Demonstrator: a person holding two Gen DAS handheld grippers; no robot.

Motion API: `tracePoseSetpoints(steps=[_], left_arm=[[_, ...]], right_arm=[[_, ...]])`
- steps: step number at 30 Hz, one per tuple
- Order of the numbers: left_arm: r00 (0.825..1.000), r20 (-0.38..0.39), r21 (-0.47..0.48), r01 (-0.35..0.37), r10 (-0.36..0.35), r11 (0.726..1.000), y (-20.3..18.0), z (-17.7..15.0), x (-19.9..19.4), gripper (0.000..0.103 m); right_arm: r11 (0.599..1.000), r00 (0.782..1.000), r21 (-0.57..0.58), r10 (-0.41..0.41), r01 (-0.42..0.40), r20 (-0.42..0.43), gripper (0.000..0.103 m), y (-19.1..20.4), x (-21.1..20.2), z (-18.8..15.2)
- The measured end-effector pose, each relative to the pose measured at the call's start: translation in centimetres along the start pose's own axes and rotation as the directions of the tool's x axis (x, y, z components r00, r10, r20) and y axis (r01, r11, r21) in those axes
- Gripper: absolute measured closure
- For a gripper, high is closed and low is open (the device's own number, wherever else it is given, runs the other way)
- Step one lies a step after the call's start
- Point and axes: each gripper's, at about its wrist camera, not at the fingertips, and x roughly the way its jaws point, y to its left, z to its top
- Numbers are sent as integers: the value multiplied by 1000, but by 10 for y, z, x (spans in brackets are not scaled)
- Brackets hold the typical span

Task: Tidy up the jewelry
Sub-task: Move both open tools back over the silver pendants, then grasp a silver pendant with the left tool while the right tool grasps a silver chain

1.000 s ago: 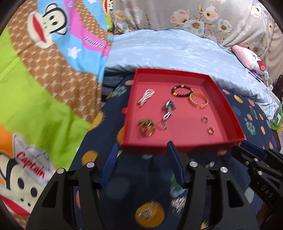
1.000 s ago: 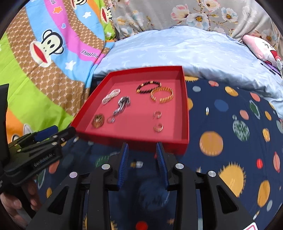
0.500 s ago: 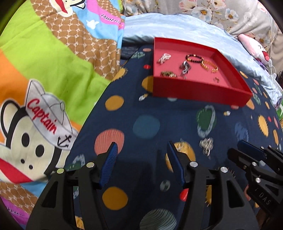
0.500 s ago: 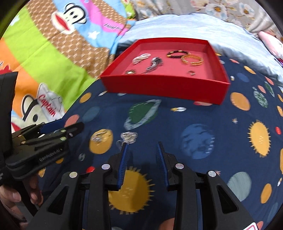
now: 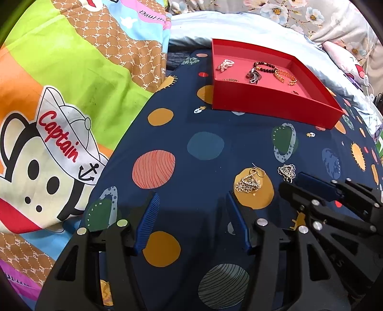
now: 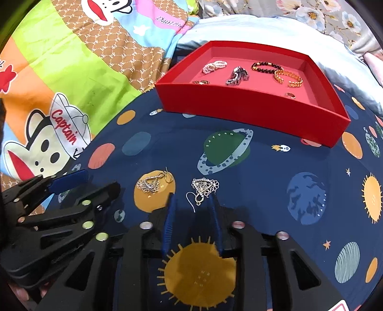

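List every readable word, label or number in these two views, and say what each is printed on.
"Captain": monkey's cap on the bedsheet.
"SATURN": green ringed planet on the navy cloth.
"EARTH": blue planet.
"Daul...": pink band of the bedsheet, cut off by a fold.
"PF": repeated on the brown lattice.
Lettering on the sun: too small to read.

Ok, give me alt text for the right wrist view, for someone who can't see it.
The open right gripper sits low over a planet-print sheet, its blue fingers flanking a silver earring. A second earring lies to its left, near the left gripper. Behind stands a red tray holding bracelets and rings.
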Motion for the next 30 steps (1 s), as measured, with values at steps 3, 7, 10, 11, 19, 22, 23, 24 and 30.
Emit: tracePoseSetpoints(steps=[3,7,10,11,19,22,23,24,30], left_arm=[[1000,1,0,8,-8,1000,-1,1,0,48],[1000,0,6,27,-27,1000,-6,2,1,48],[999,-2,20,46,-46,999,-14,3,1,48],[999,-3,25,51,-51,998,-16,3,2,48],[996,-25,44,90,-89,995,-37,6,13,48],[996,-21,48,85,-84,995,-40,7,17,48],[996,-18,48,86,-85,995,-40,8,17,48],[996,-16,47,85,-84,995,-40,9,18,49],[996,-7,51,92,-92,994,-42,12,19,71]], right_arm=[[1000,1000,3,-9,9,-1,93,-3,1,0],[1000,1000,23,-4,4,-1,99,-10,0,-1],[999,1000,34,-9,9,1,102,-14,-2,-2],[999,1000,39,-12,11,3,102,-15,-3,-2],[998,999,65,-19,17,25,102,-25,-15,-2],[997,999,76,-19,16,35,102,-30,-21,-2],[997,999,80,-19,16,38,102,-31,-22,-1],[996,999,84,-18,15,39,102,-33,-24,-1],[995,999,103,-8,3,40,102,-38,-26,-1]])
